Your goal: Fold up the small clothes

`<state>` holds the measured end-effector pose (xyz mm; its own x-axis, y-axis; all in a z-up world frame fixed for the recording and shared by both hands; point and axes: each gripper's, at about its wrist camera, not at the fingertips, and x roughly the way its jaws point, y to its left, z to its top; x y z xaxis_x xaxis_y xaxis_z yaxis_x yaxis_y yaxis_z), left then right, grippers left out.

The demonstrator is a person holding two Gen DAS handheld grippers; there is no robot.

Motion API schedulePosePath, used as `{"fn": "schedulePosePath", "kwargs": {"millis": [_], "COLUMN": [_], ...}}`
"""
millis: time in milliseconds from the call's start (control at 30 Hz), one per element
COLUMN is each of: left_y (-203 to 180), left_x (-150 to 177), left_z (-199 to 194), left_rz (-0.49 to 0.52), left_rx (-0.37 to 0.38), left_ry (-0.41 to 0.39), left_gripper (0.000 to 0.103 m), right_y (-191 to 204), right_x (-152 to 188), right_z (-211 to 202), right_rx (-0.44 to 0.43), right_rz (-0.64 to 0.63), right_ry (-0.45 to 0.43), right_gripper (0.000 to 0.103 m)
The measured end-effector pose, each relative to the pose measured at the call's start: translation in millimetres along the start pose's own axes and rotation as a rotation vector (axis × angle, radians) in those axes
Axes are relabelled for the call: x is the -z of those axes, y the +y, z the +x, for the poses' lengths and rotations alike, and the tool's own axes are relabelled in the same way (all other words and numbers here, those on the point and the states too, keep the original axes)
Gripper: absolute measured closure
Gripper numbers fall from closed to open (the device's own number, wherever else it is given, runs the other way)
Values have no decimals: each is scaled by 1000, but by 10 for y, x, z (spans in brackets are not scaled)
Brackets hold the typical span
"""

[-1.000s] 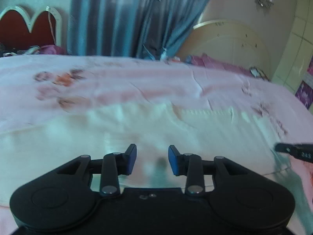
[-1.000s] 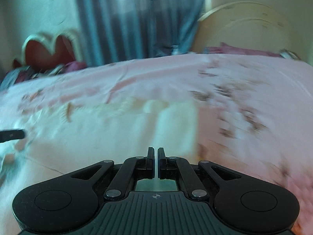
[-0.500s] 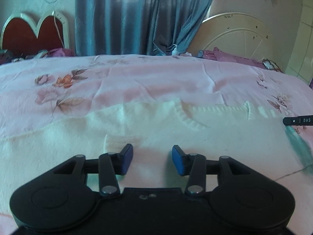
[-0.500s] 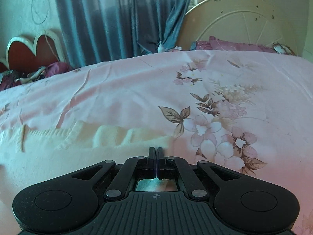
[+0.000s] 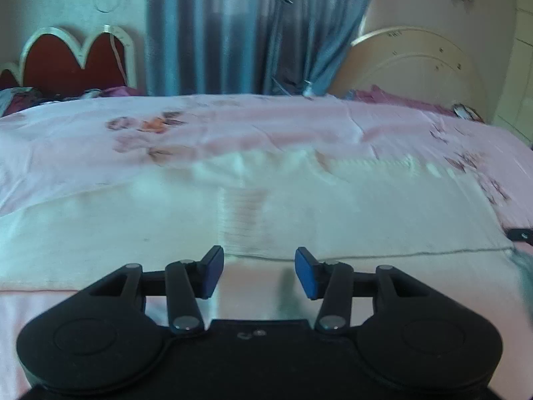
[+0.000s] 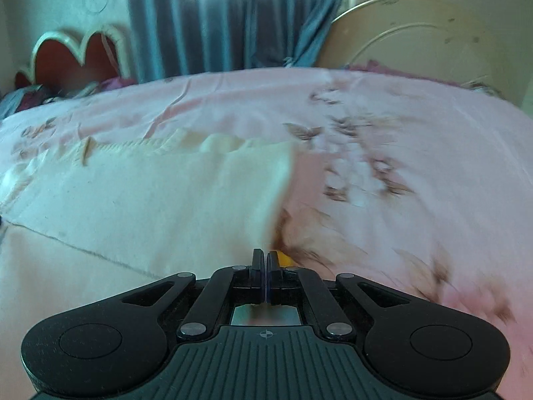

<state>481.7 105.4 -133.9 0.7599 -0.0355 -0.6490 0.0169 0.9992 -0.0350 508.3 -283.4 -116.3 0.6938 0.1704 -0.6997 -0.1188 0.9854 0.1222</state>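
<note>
Floral pink bedsheet — ribbed cream knit garment | left claw parted

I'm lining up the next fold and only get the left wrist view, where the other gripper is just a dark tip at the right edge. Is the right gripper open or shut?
Observer: Shut. In the right wrist view, the right gripper has its jaws pressed together.
Operator: Where is it relative to the garment?
Observer: At the right side edge of the cream garment, which runs down to the fingertips. Whether any cloth is pinched, I cannot tell.
Operator: Anything else near it?
Observer: A small yellow thing shows just right of the fingertips, against the pink bedsheet. It is too small to identify.
</note>
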Motion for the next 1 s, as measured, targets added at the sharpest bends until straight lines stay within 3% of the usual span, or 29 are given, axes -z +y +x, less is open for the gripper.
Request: {"fn": "schedulePosePath", "kwargs": {"millis": [100, 233, 267, 333, 367, 433, 500, 567, 633, 667, 700, 733, 800, 867, 967, 1000], "left_y": [114, 295, 345, 403, 419, 368, 295, 314, 372, 377, 375, 381, 403, 421, 484, 528], "left_x": [-72, -133, -136, -128, -139, -157, -128, -54, -59, -63, -64, -67, -72, -34, 25, 45], "left_z": [49, 280, 328, 370, 358, 235, 236, 303, 208, 151, 103, 84, 115, 179, 71, -12], "left_rz": [-52, -213, -261, -313, -321, -289, -234, -227, -242, -232, -216, -207, -213, -204, -202, -207], "left_rx": [15, 61, 88, 107, 115, 114, 84, 63, 35, -23, -68, -79, -68, -90, -116, -133], "left_ry": [3, 73, 79, 83, 77, 36, 66, 103, 60, 36, 8, -10, 14, 58, 70, 54], "left_gripper": [59, 66, 70, 92, 97, 97, 97, 88, 73, 49, 41, 42, 44, 44, 42, 37], "right_y": [57, 143, 151, 163, 153, 106, -15, -72, -87, -78, -53, -25, 39, 81, 37, 33], "right_x": [-24, -67, -61, -16, 10, -10, 7, 10, -14, -24, -28, -26, -20, 31, -15, -25], "right_z": [-138, -71, -13, 86, 123, 136, 181, 91, -100, -176, -204, -198, -35, 233, 113, 29], "right_rx": [-23, -22, -18, -10, 14, 79, 61, 73, 60, 44, 33, 15, -10, 84, 53, 36], "right_rz": [2, -4, -8, -32, -46, -45, -1, 24, 50, 53, 47, 39, 9, -31, 21, 30], "right_ry": [-56, -34, -10, 25, 36, 56, 91, 57, -30, -68, -92, -104, -43, 84, 51, 11], "right_gripper": [103, 103, 103, 103, 103, 103, 103, 103, 103, 103, 103, 103, 103, 103, 103, 103]}}
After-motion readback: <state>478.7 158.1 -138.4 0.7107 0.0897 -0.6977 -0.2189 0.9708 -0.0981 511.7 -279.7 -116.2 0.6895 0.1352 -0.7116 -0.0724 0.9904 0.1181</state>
